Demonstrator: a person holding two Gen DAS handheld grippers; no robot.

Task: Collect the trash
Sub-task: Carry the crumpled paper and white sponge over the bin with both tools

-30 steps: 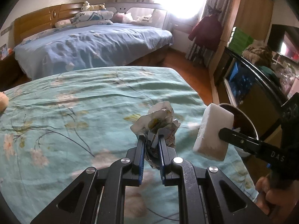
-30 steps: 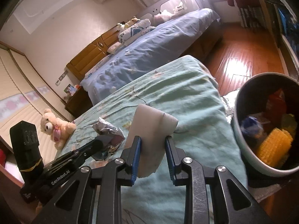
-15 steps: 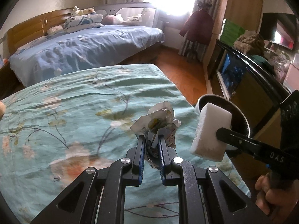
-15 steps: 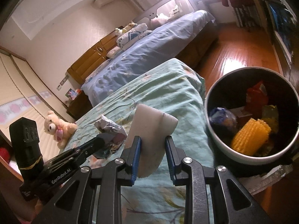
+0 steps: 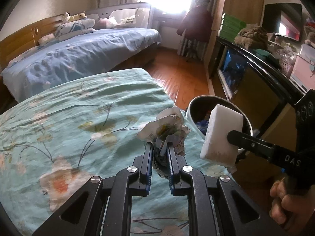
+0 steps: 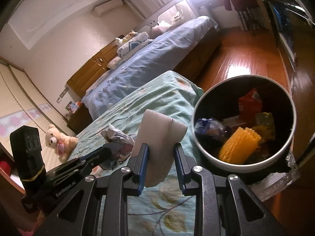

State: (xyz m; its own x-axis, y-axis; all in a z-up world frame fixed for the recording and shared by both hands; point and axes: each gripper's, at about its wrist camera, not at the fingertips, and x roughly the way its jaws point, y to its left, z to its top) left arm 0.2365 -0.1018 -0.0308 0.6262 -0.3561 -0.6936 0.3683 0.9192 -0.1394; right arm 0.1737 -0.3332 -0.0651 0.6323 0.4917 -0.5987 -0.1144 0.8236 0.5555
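Left gripper [image 5: 159, 147]: its jaws are clenched on a crumpled paper wrapper [image 5: 167, 129], which is held above the teal floral bedspread [image 5: 78, 118]. In the right wrist view the same gripper is seen at about 8 o'clock, its tip buried in the wrapper.

Crumpled paper wrapper: white with printed colour, bunched upward out of the fingertips; it is seen near the centre of the left wrist view and at 9 o'clock of the white block in the right wrist view.

Right gripper [image 6: 161, 147]: its jaws are closed on a white foam block [image 6: 161, 137], pressed by the blue pads from both sides. In the left wrist view the block is seen at 3 o'clock of the wrapper, in front of the bin's rim.

White foam block: rectangular, held roughly upright, with its lower edge rough and frayed.

Trash bin [image 6: 206, 153]: round, pale outside and dark inside, stood on the wooden floor [image 6: 246, 59] just beside the bed's edge; it is seen at 3 o'clock of the foam block in the right wrist view.

Bin contents: a yellow ribbed piece [image 6: 240, 147], an orange-red packet [image 6: 250, 102], a blue wrapper [image 6: 208, 125] and a yellowish packet are seen inside.

Person's hand [image 5: 285, 202]: seen at 4 o'clock in the left wrist view, wrapped around the right gripper's handle.

Teddy bear [image 6: 59, 143]: lying on the bedspread at 9 o'clock in the right wrist view, well apart from both grippers.

Second bed [image 5: 78, 51]: blue bedding, at 11 o'clock beyond the teal one.
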